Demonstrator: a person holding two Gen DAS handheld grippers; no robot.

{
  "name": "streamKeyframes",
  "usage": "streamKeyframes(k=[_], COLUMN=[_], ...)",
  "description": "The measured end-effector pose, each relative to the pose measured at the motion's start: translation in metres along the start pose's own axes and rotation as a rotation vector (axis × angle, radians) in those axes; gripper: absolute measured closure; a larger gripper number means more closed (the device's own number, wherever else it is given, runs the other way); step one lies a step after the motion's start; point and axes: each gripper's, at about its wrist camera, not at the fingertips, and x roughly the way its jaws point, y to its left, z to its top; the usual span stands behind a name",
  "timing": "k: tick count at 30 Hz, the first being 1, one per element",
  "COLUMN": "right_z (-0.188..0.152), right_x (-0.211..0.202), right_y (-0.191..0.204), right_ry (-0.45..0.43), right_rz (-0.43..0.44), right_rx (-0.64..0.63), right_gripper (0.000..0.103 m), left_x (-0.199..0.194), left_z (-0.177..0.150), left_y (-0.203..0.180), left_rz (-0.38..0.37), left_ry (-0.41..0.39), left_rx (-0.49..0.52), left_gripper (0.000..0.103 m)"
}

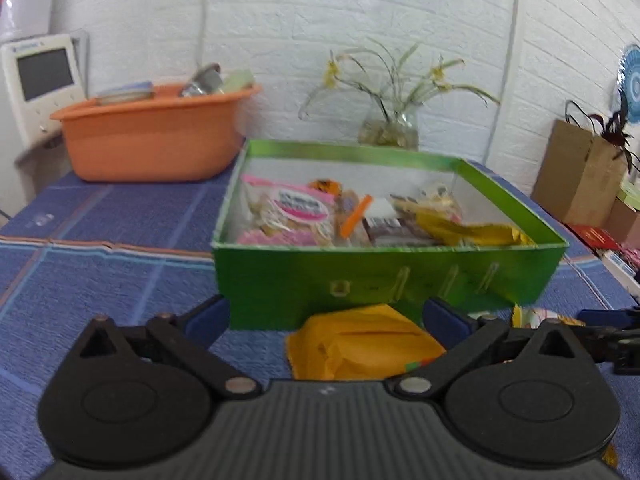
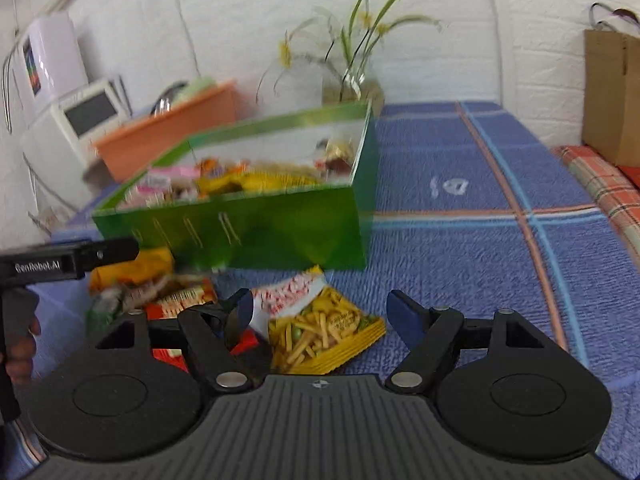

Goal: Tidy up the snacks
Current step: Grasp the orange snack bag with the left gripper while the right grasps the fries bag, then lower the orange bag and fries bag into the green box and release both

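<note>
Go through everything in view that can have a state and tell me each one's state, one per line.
Green box: lid off, partly filled with snack packets.
Orange tub: uncovered, items sticking out over the rim.
Left tongs: open wide, empty, above a yellow packet.
Right tongs: open, empty, above the fries packet.
Fries packet: lying flat on the cloth, outside the box.
Glass vase: upright, holding stems.

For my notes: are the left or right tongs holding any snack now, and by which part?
Nothing is held. Left tongs stand open above an orange packet; right tongs stand open over a yellow packet.
</note>
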Motion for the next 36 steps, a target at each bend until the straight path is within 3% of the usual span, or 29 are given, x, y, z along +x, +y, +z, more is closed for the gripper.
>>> streamKeyframes(k=[7, 10, 12, 13, 14, 19, 26, 30, 33, 36], right_z=[-0.012, -0.013, -0.013, -0.013, -0.013, -0.014, -0.009, -0.006, -0.005, -0.005], right_x=[0.002, 0.001, 0.0, -0.001, -0.002, -0.008, -0.04, -0.053, -0.059, -0.066], right_y=[0.006, 0.008, 0.008, 0.008, 0.007, 0.002, 0.001, 0.01, 0.027, 0.046], right_ry=[-0.011, -0.013, -0.021, -0.021, -0.024, -0.07, -0.241, -0.295, -0.317, -0.335], right_rz=[0.012, -0.012, -0.033, -0.036, -0.034, -0.055, 0.011, 0.091, 0.092, 0.088], right_rx=[-0.13, -0.146, -0.15, -0.144, -0.137, -0.087, 0.009, 0.078, 0.056, 0.011], right_gripper=[0.0, 0.0, 0.013, 0.015, 0.023, 0.025, 0.025, 0.025, 0.025, 0.025], left_x=[0.017, 0.013, 0.011, 0.009, 0.008, -0.002, -0.04, -0.064, -0.072, -0.07], left_z=[-0.008, -0.008, -0.009, -0.009, -0.01, -0.01, 0.003, 0.01, 0.01, 0.012], left_y=[0.012, 0.017, 0.021, 0.023, 0.023, 0.027, 0.03, 0.018, 0.007, 0.004], left_rz=[-0.078, -0.079, -0.082, -0.086, -0.083, -0.072, -0.081, 0.017, 0.102, 0.082], left_ry=[0.087, 0.077, 0.074, 0.074, 0.072, 0.063, -0.055, -0.179, -0.233, -0.22], left_rx=[-0.104, -0.133, -0.161, -0.161, -0.159, -0.156, -0.169, -0.139, -0.083, -0.072], left_gripper=[0.002, 0.022, 0.032, 0.032, 0.032, 0.033, 0.033, 0.033, 0.033, 0.033])
